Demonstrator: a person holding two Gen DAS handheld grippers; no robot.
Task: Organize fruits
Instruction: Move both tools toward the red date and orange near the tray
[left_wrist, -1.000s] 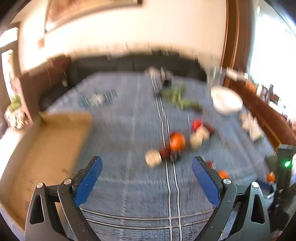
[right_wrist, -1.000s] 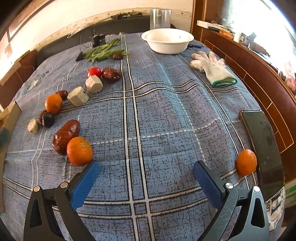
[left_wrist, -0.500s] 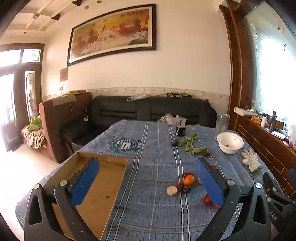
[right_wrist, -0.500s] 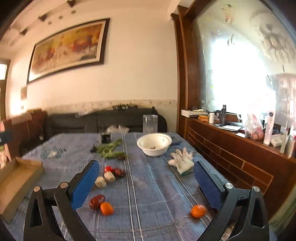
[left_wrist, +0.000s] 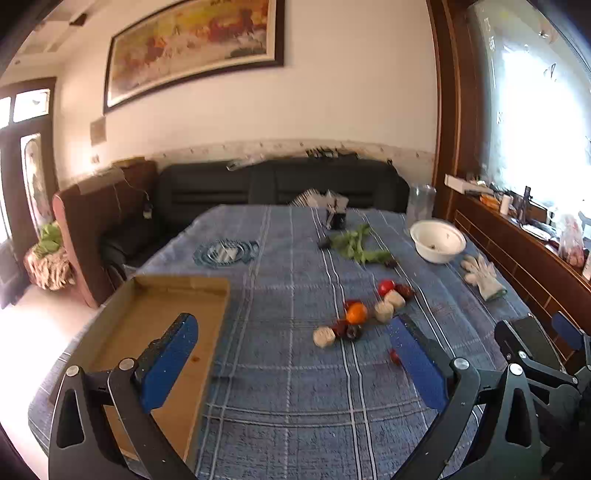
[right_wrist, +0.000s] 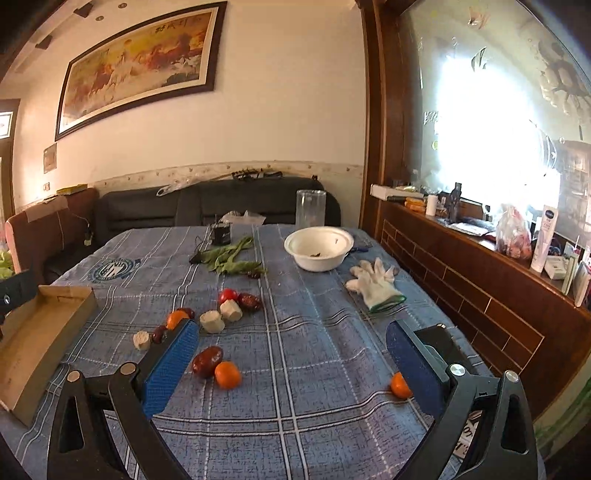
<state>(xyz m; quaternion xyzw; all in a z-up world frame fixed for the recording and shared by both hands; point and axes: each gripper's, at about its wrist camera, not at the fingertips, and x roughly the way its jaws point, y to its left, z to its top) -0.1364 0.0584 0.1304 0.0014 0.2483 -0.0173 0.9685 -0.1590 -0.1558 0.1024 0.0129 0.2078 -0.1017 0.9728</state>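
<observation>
Several fruits lie on the blue checked tablecloth (right_wrist: 314, 354): an orange (right_wrist: 228, 374) beside a dark red date (right_wrist: 207, 362), another orange (right_wrist: 176, 318), a red tomato (right_wrist: 228, 295), pale cut pieces (right_wrist: 212, 321) and a lone orange (right_wrist: 399, 384) at the right. The same cluster shows in the left wrist view around an orange (left_wrist: 356, 313). A shallow cardboard tray (left_wrist: 155, 325) lies at the table's left. My left gripper (left_wrist: 291, 365) is open and empty above the table's near edge. My right gripper (right_wrist: 291, 369) is open and empty, held above the fruits.
A white bowl (right_wrist: 318, 248), a clear glass jar (right_wrist: 311, 208), green vegetables (right_wrist: 231, 256) and a small black device (right_wrist: 220, 233) stand at the back. A white glove (right_wrist: 375, 284) and a dark phone (right_wrist: 441, 343) lie at the right. A black sofa (left_wrist: 273, 188) is behind.
Both grippers tilted up from looking down at the table a second ago, then dipped a little; the room and whole table now show. Fruits have not moved.
</observation>
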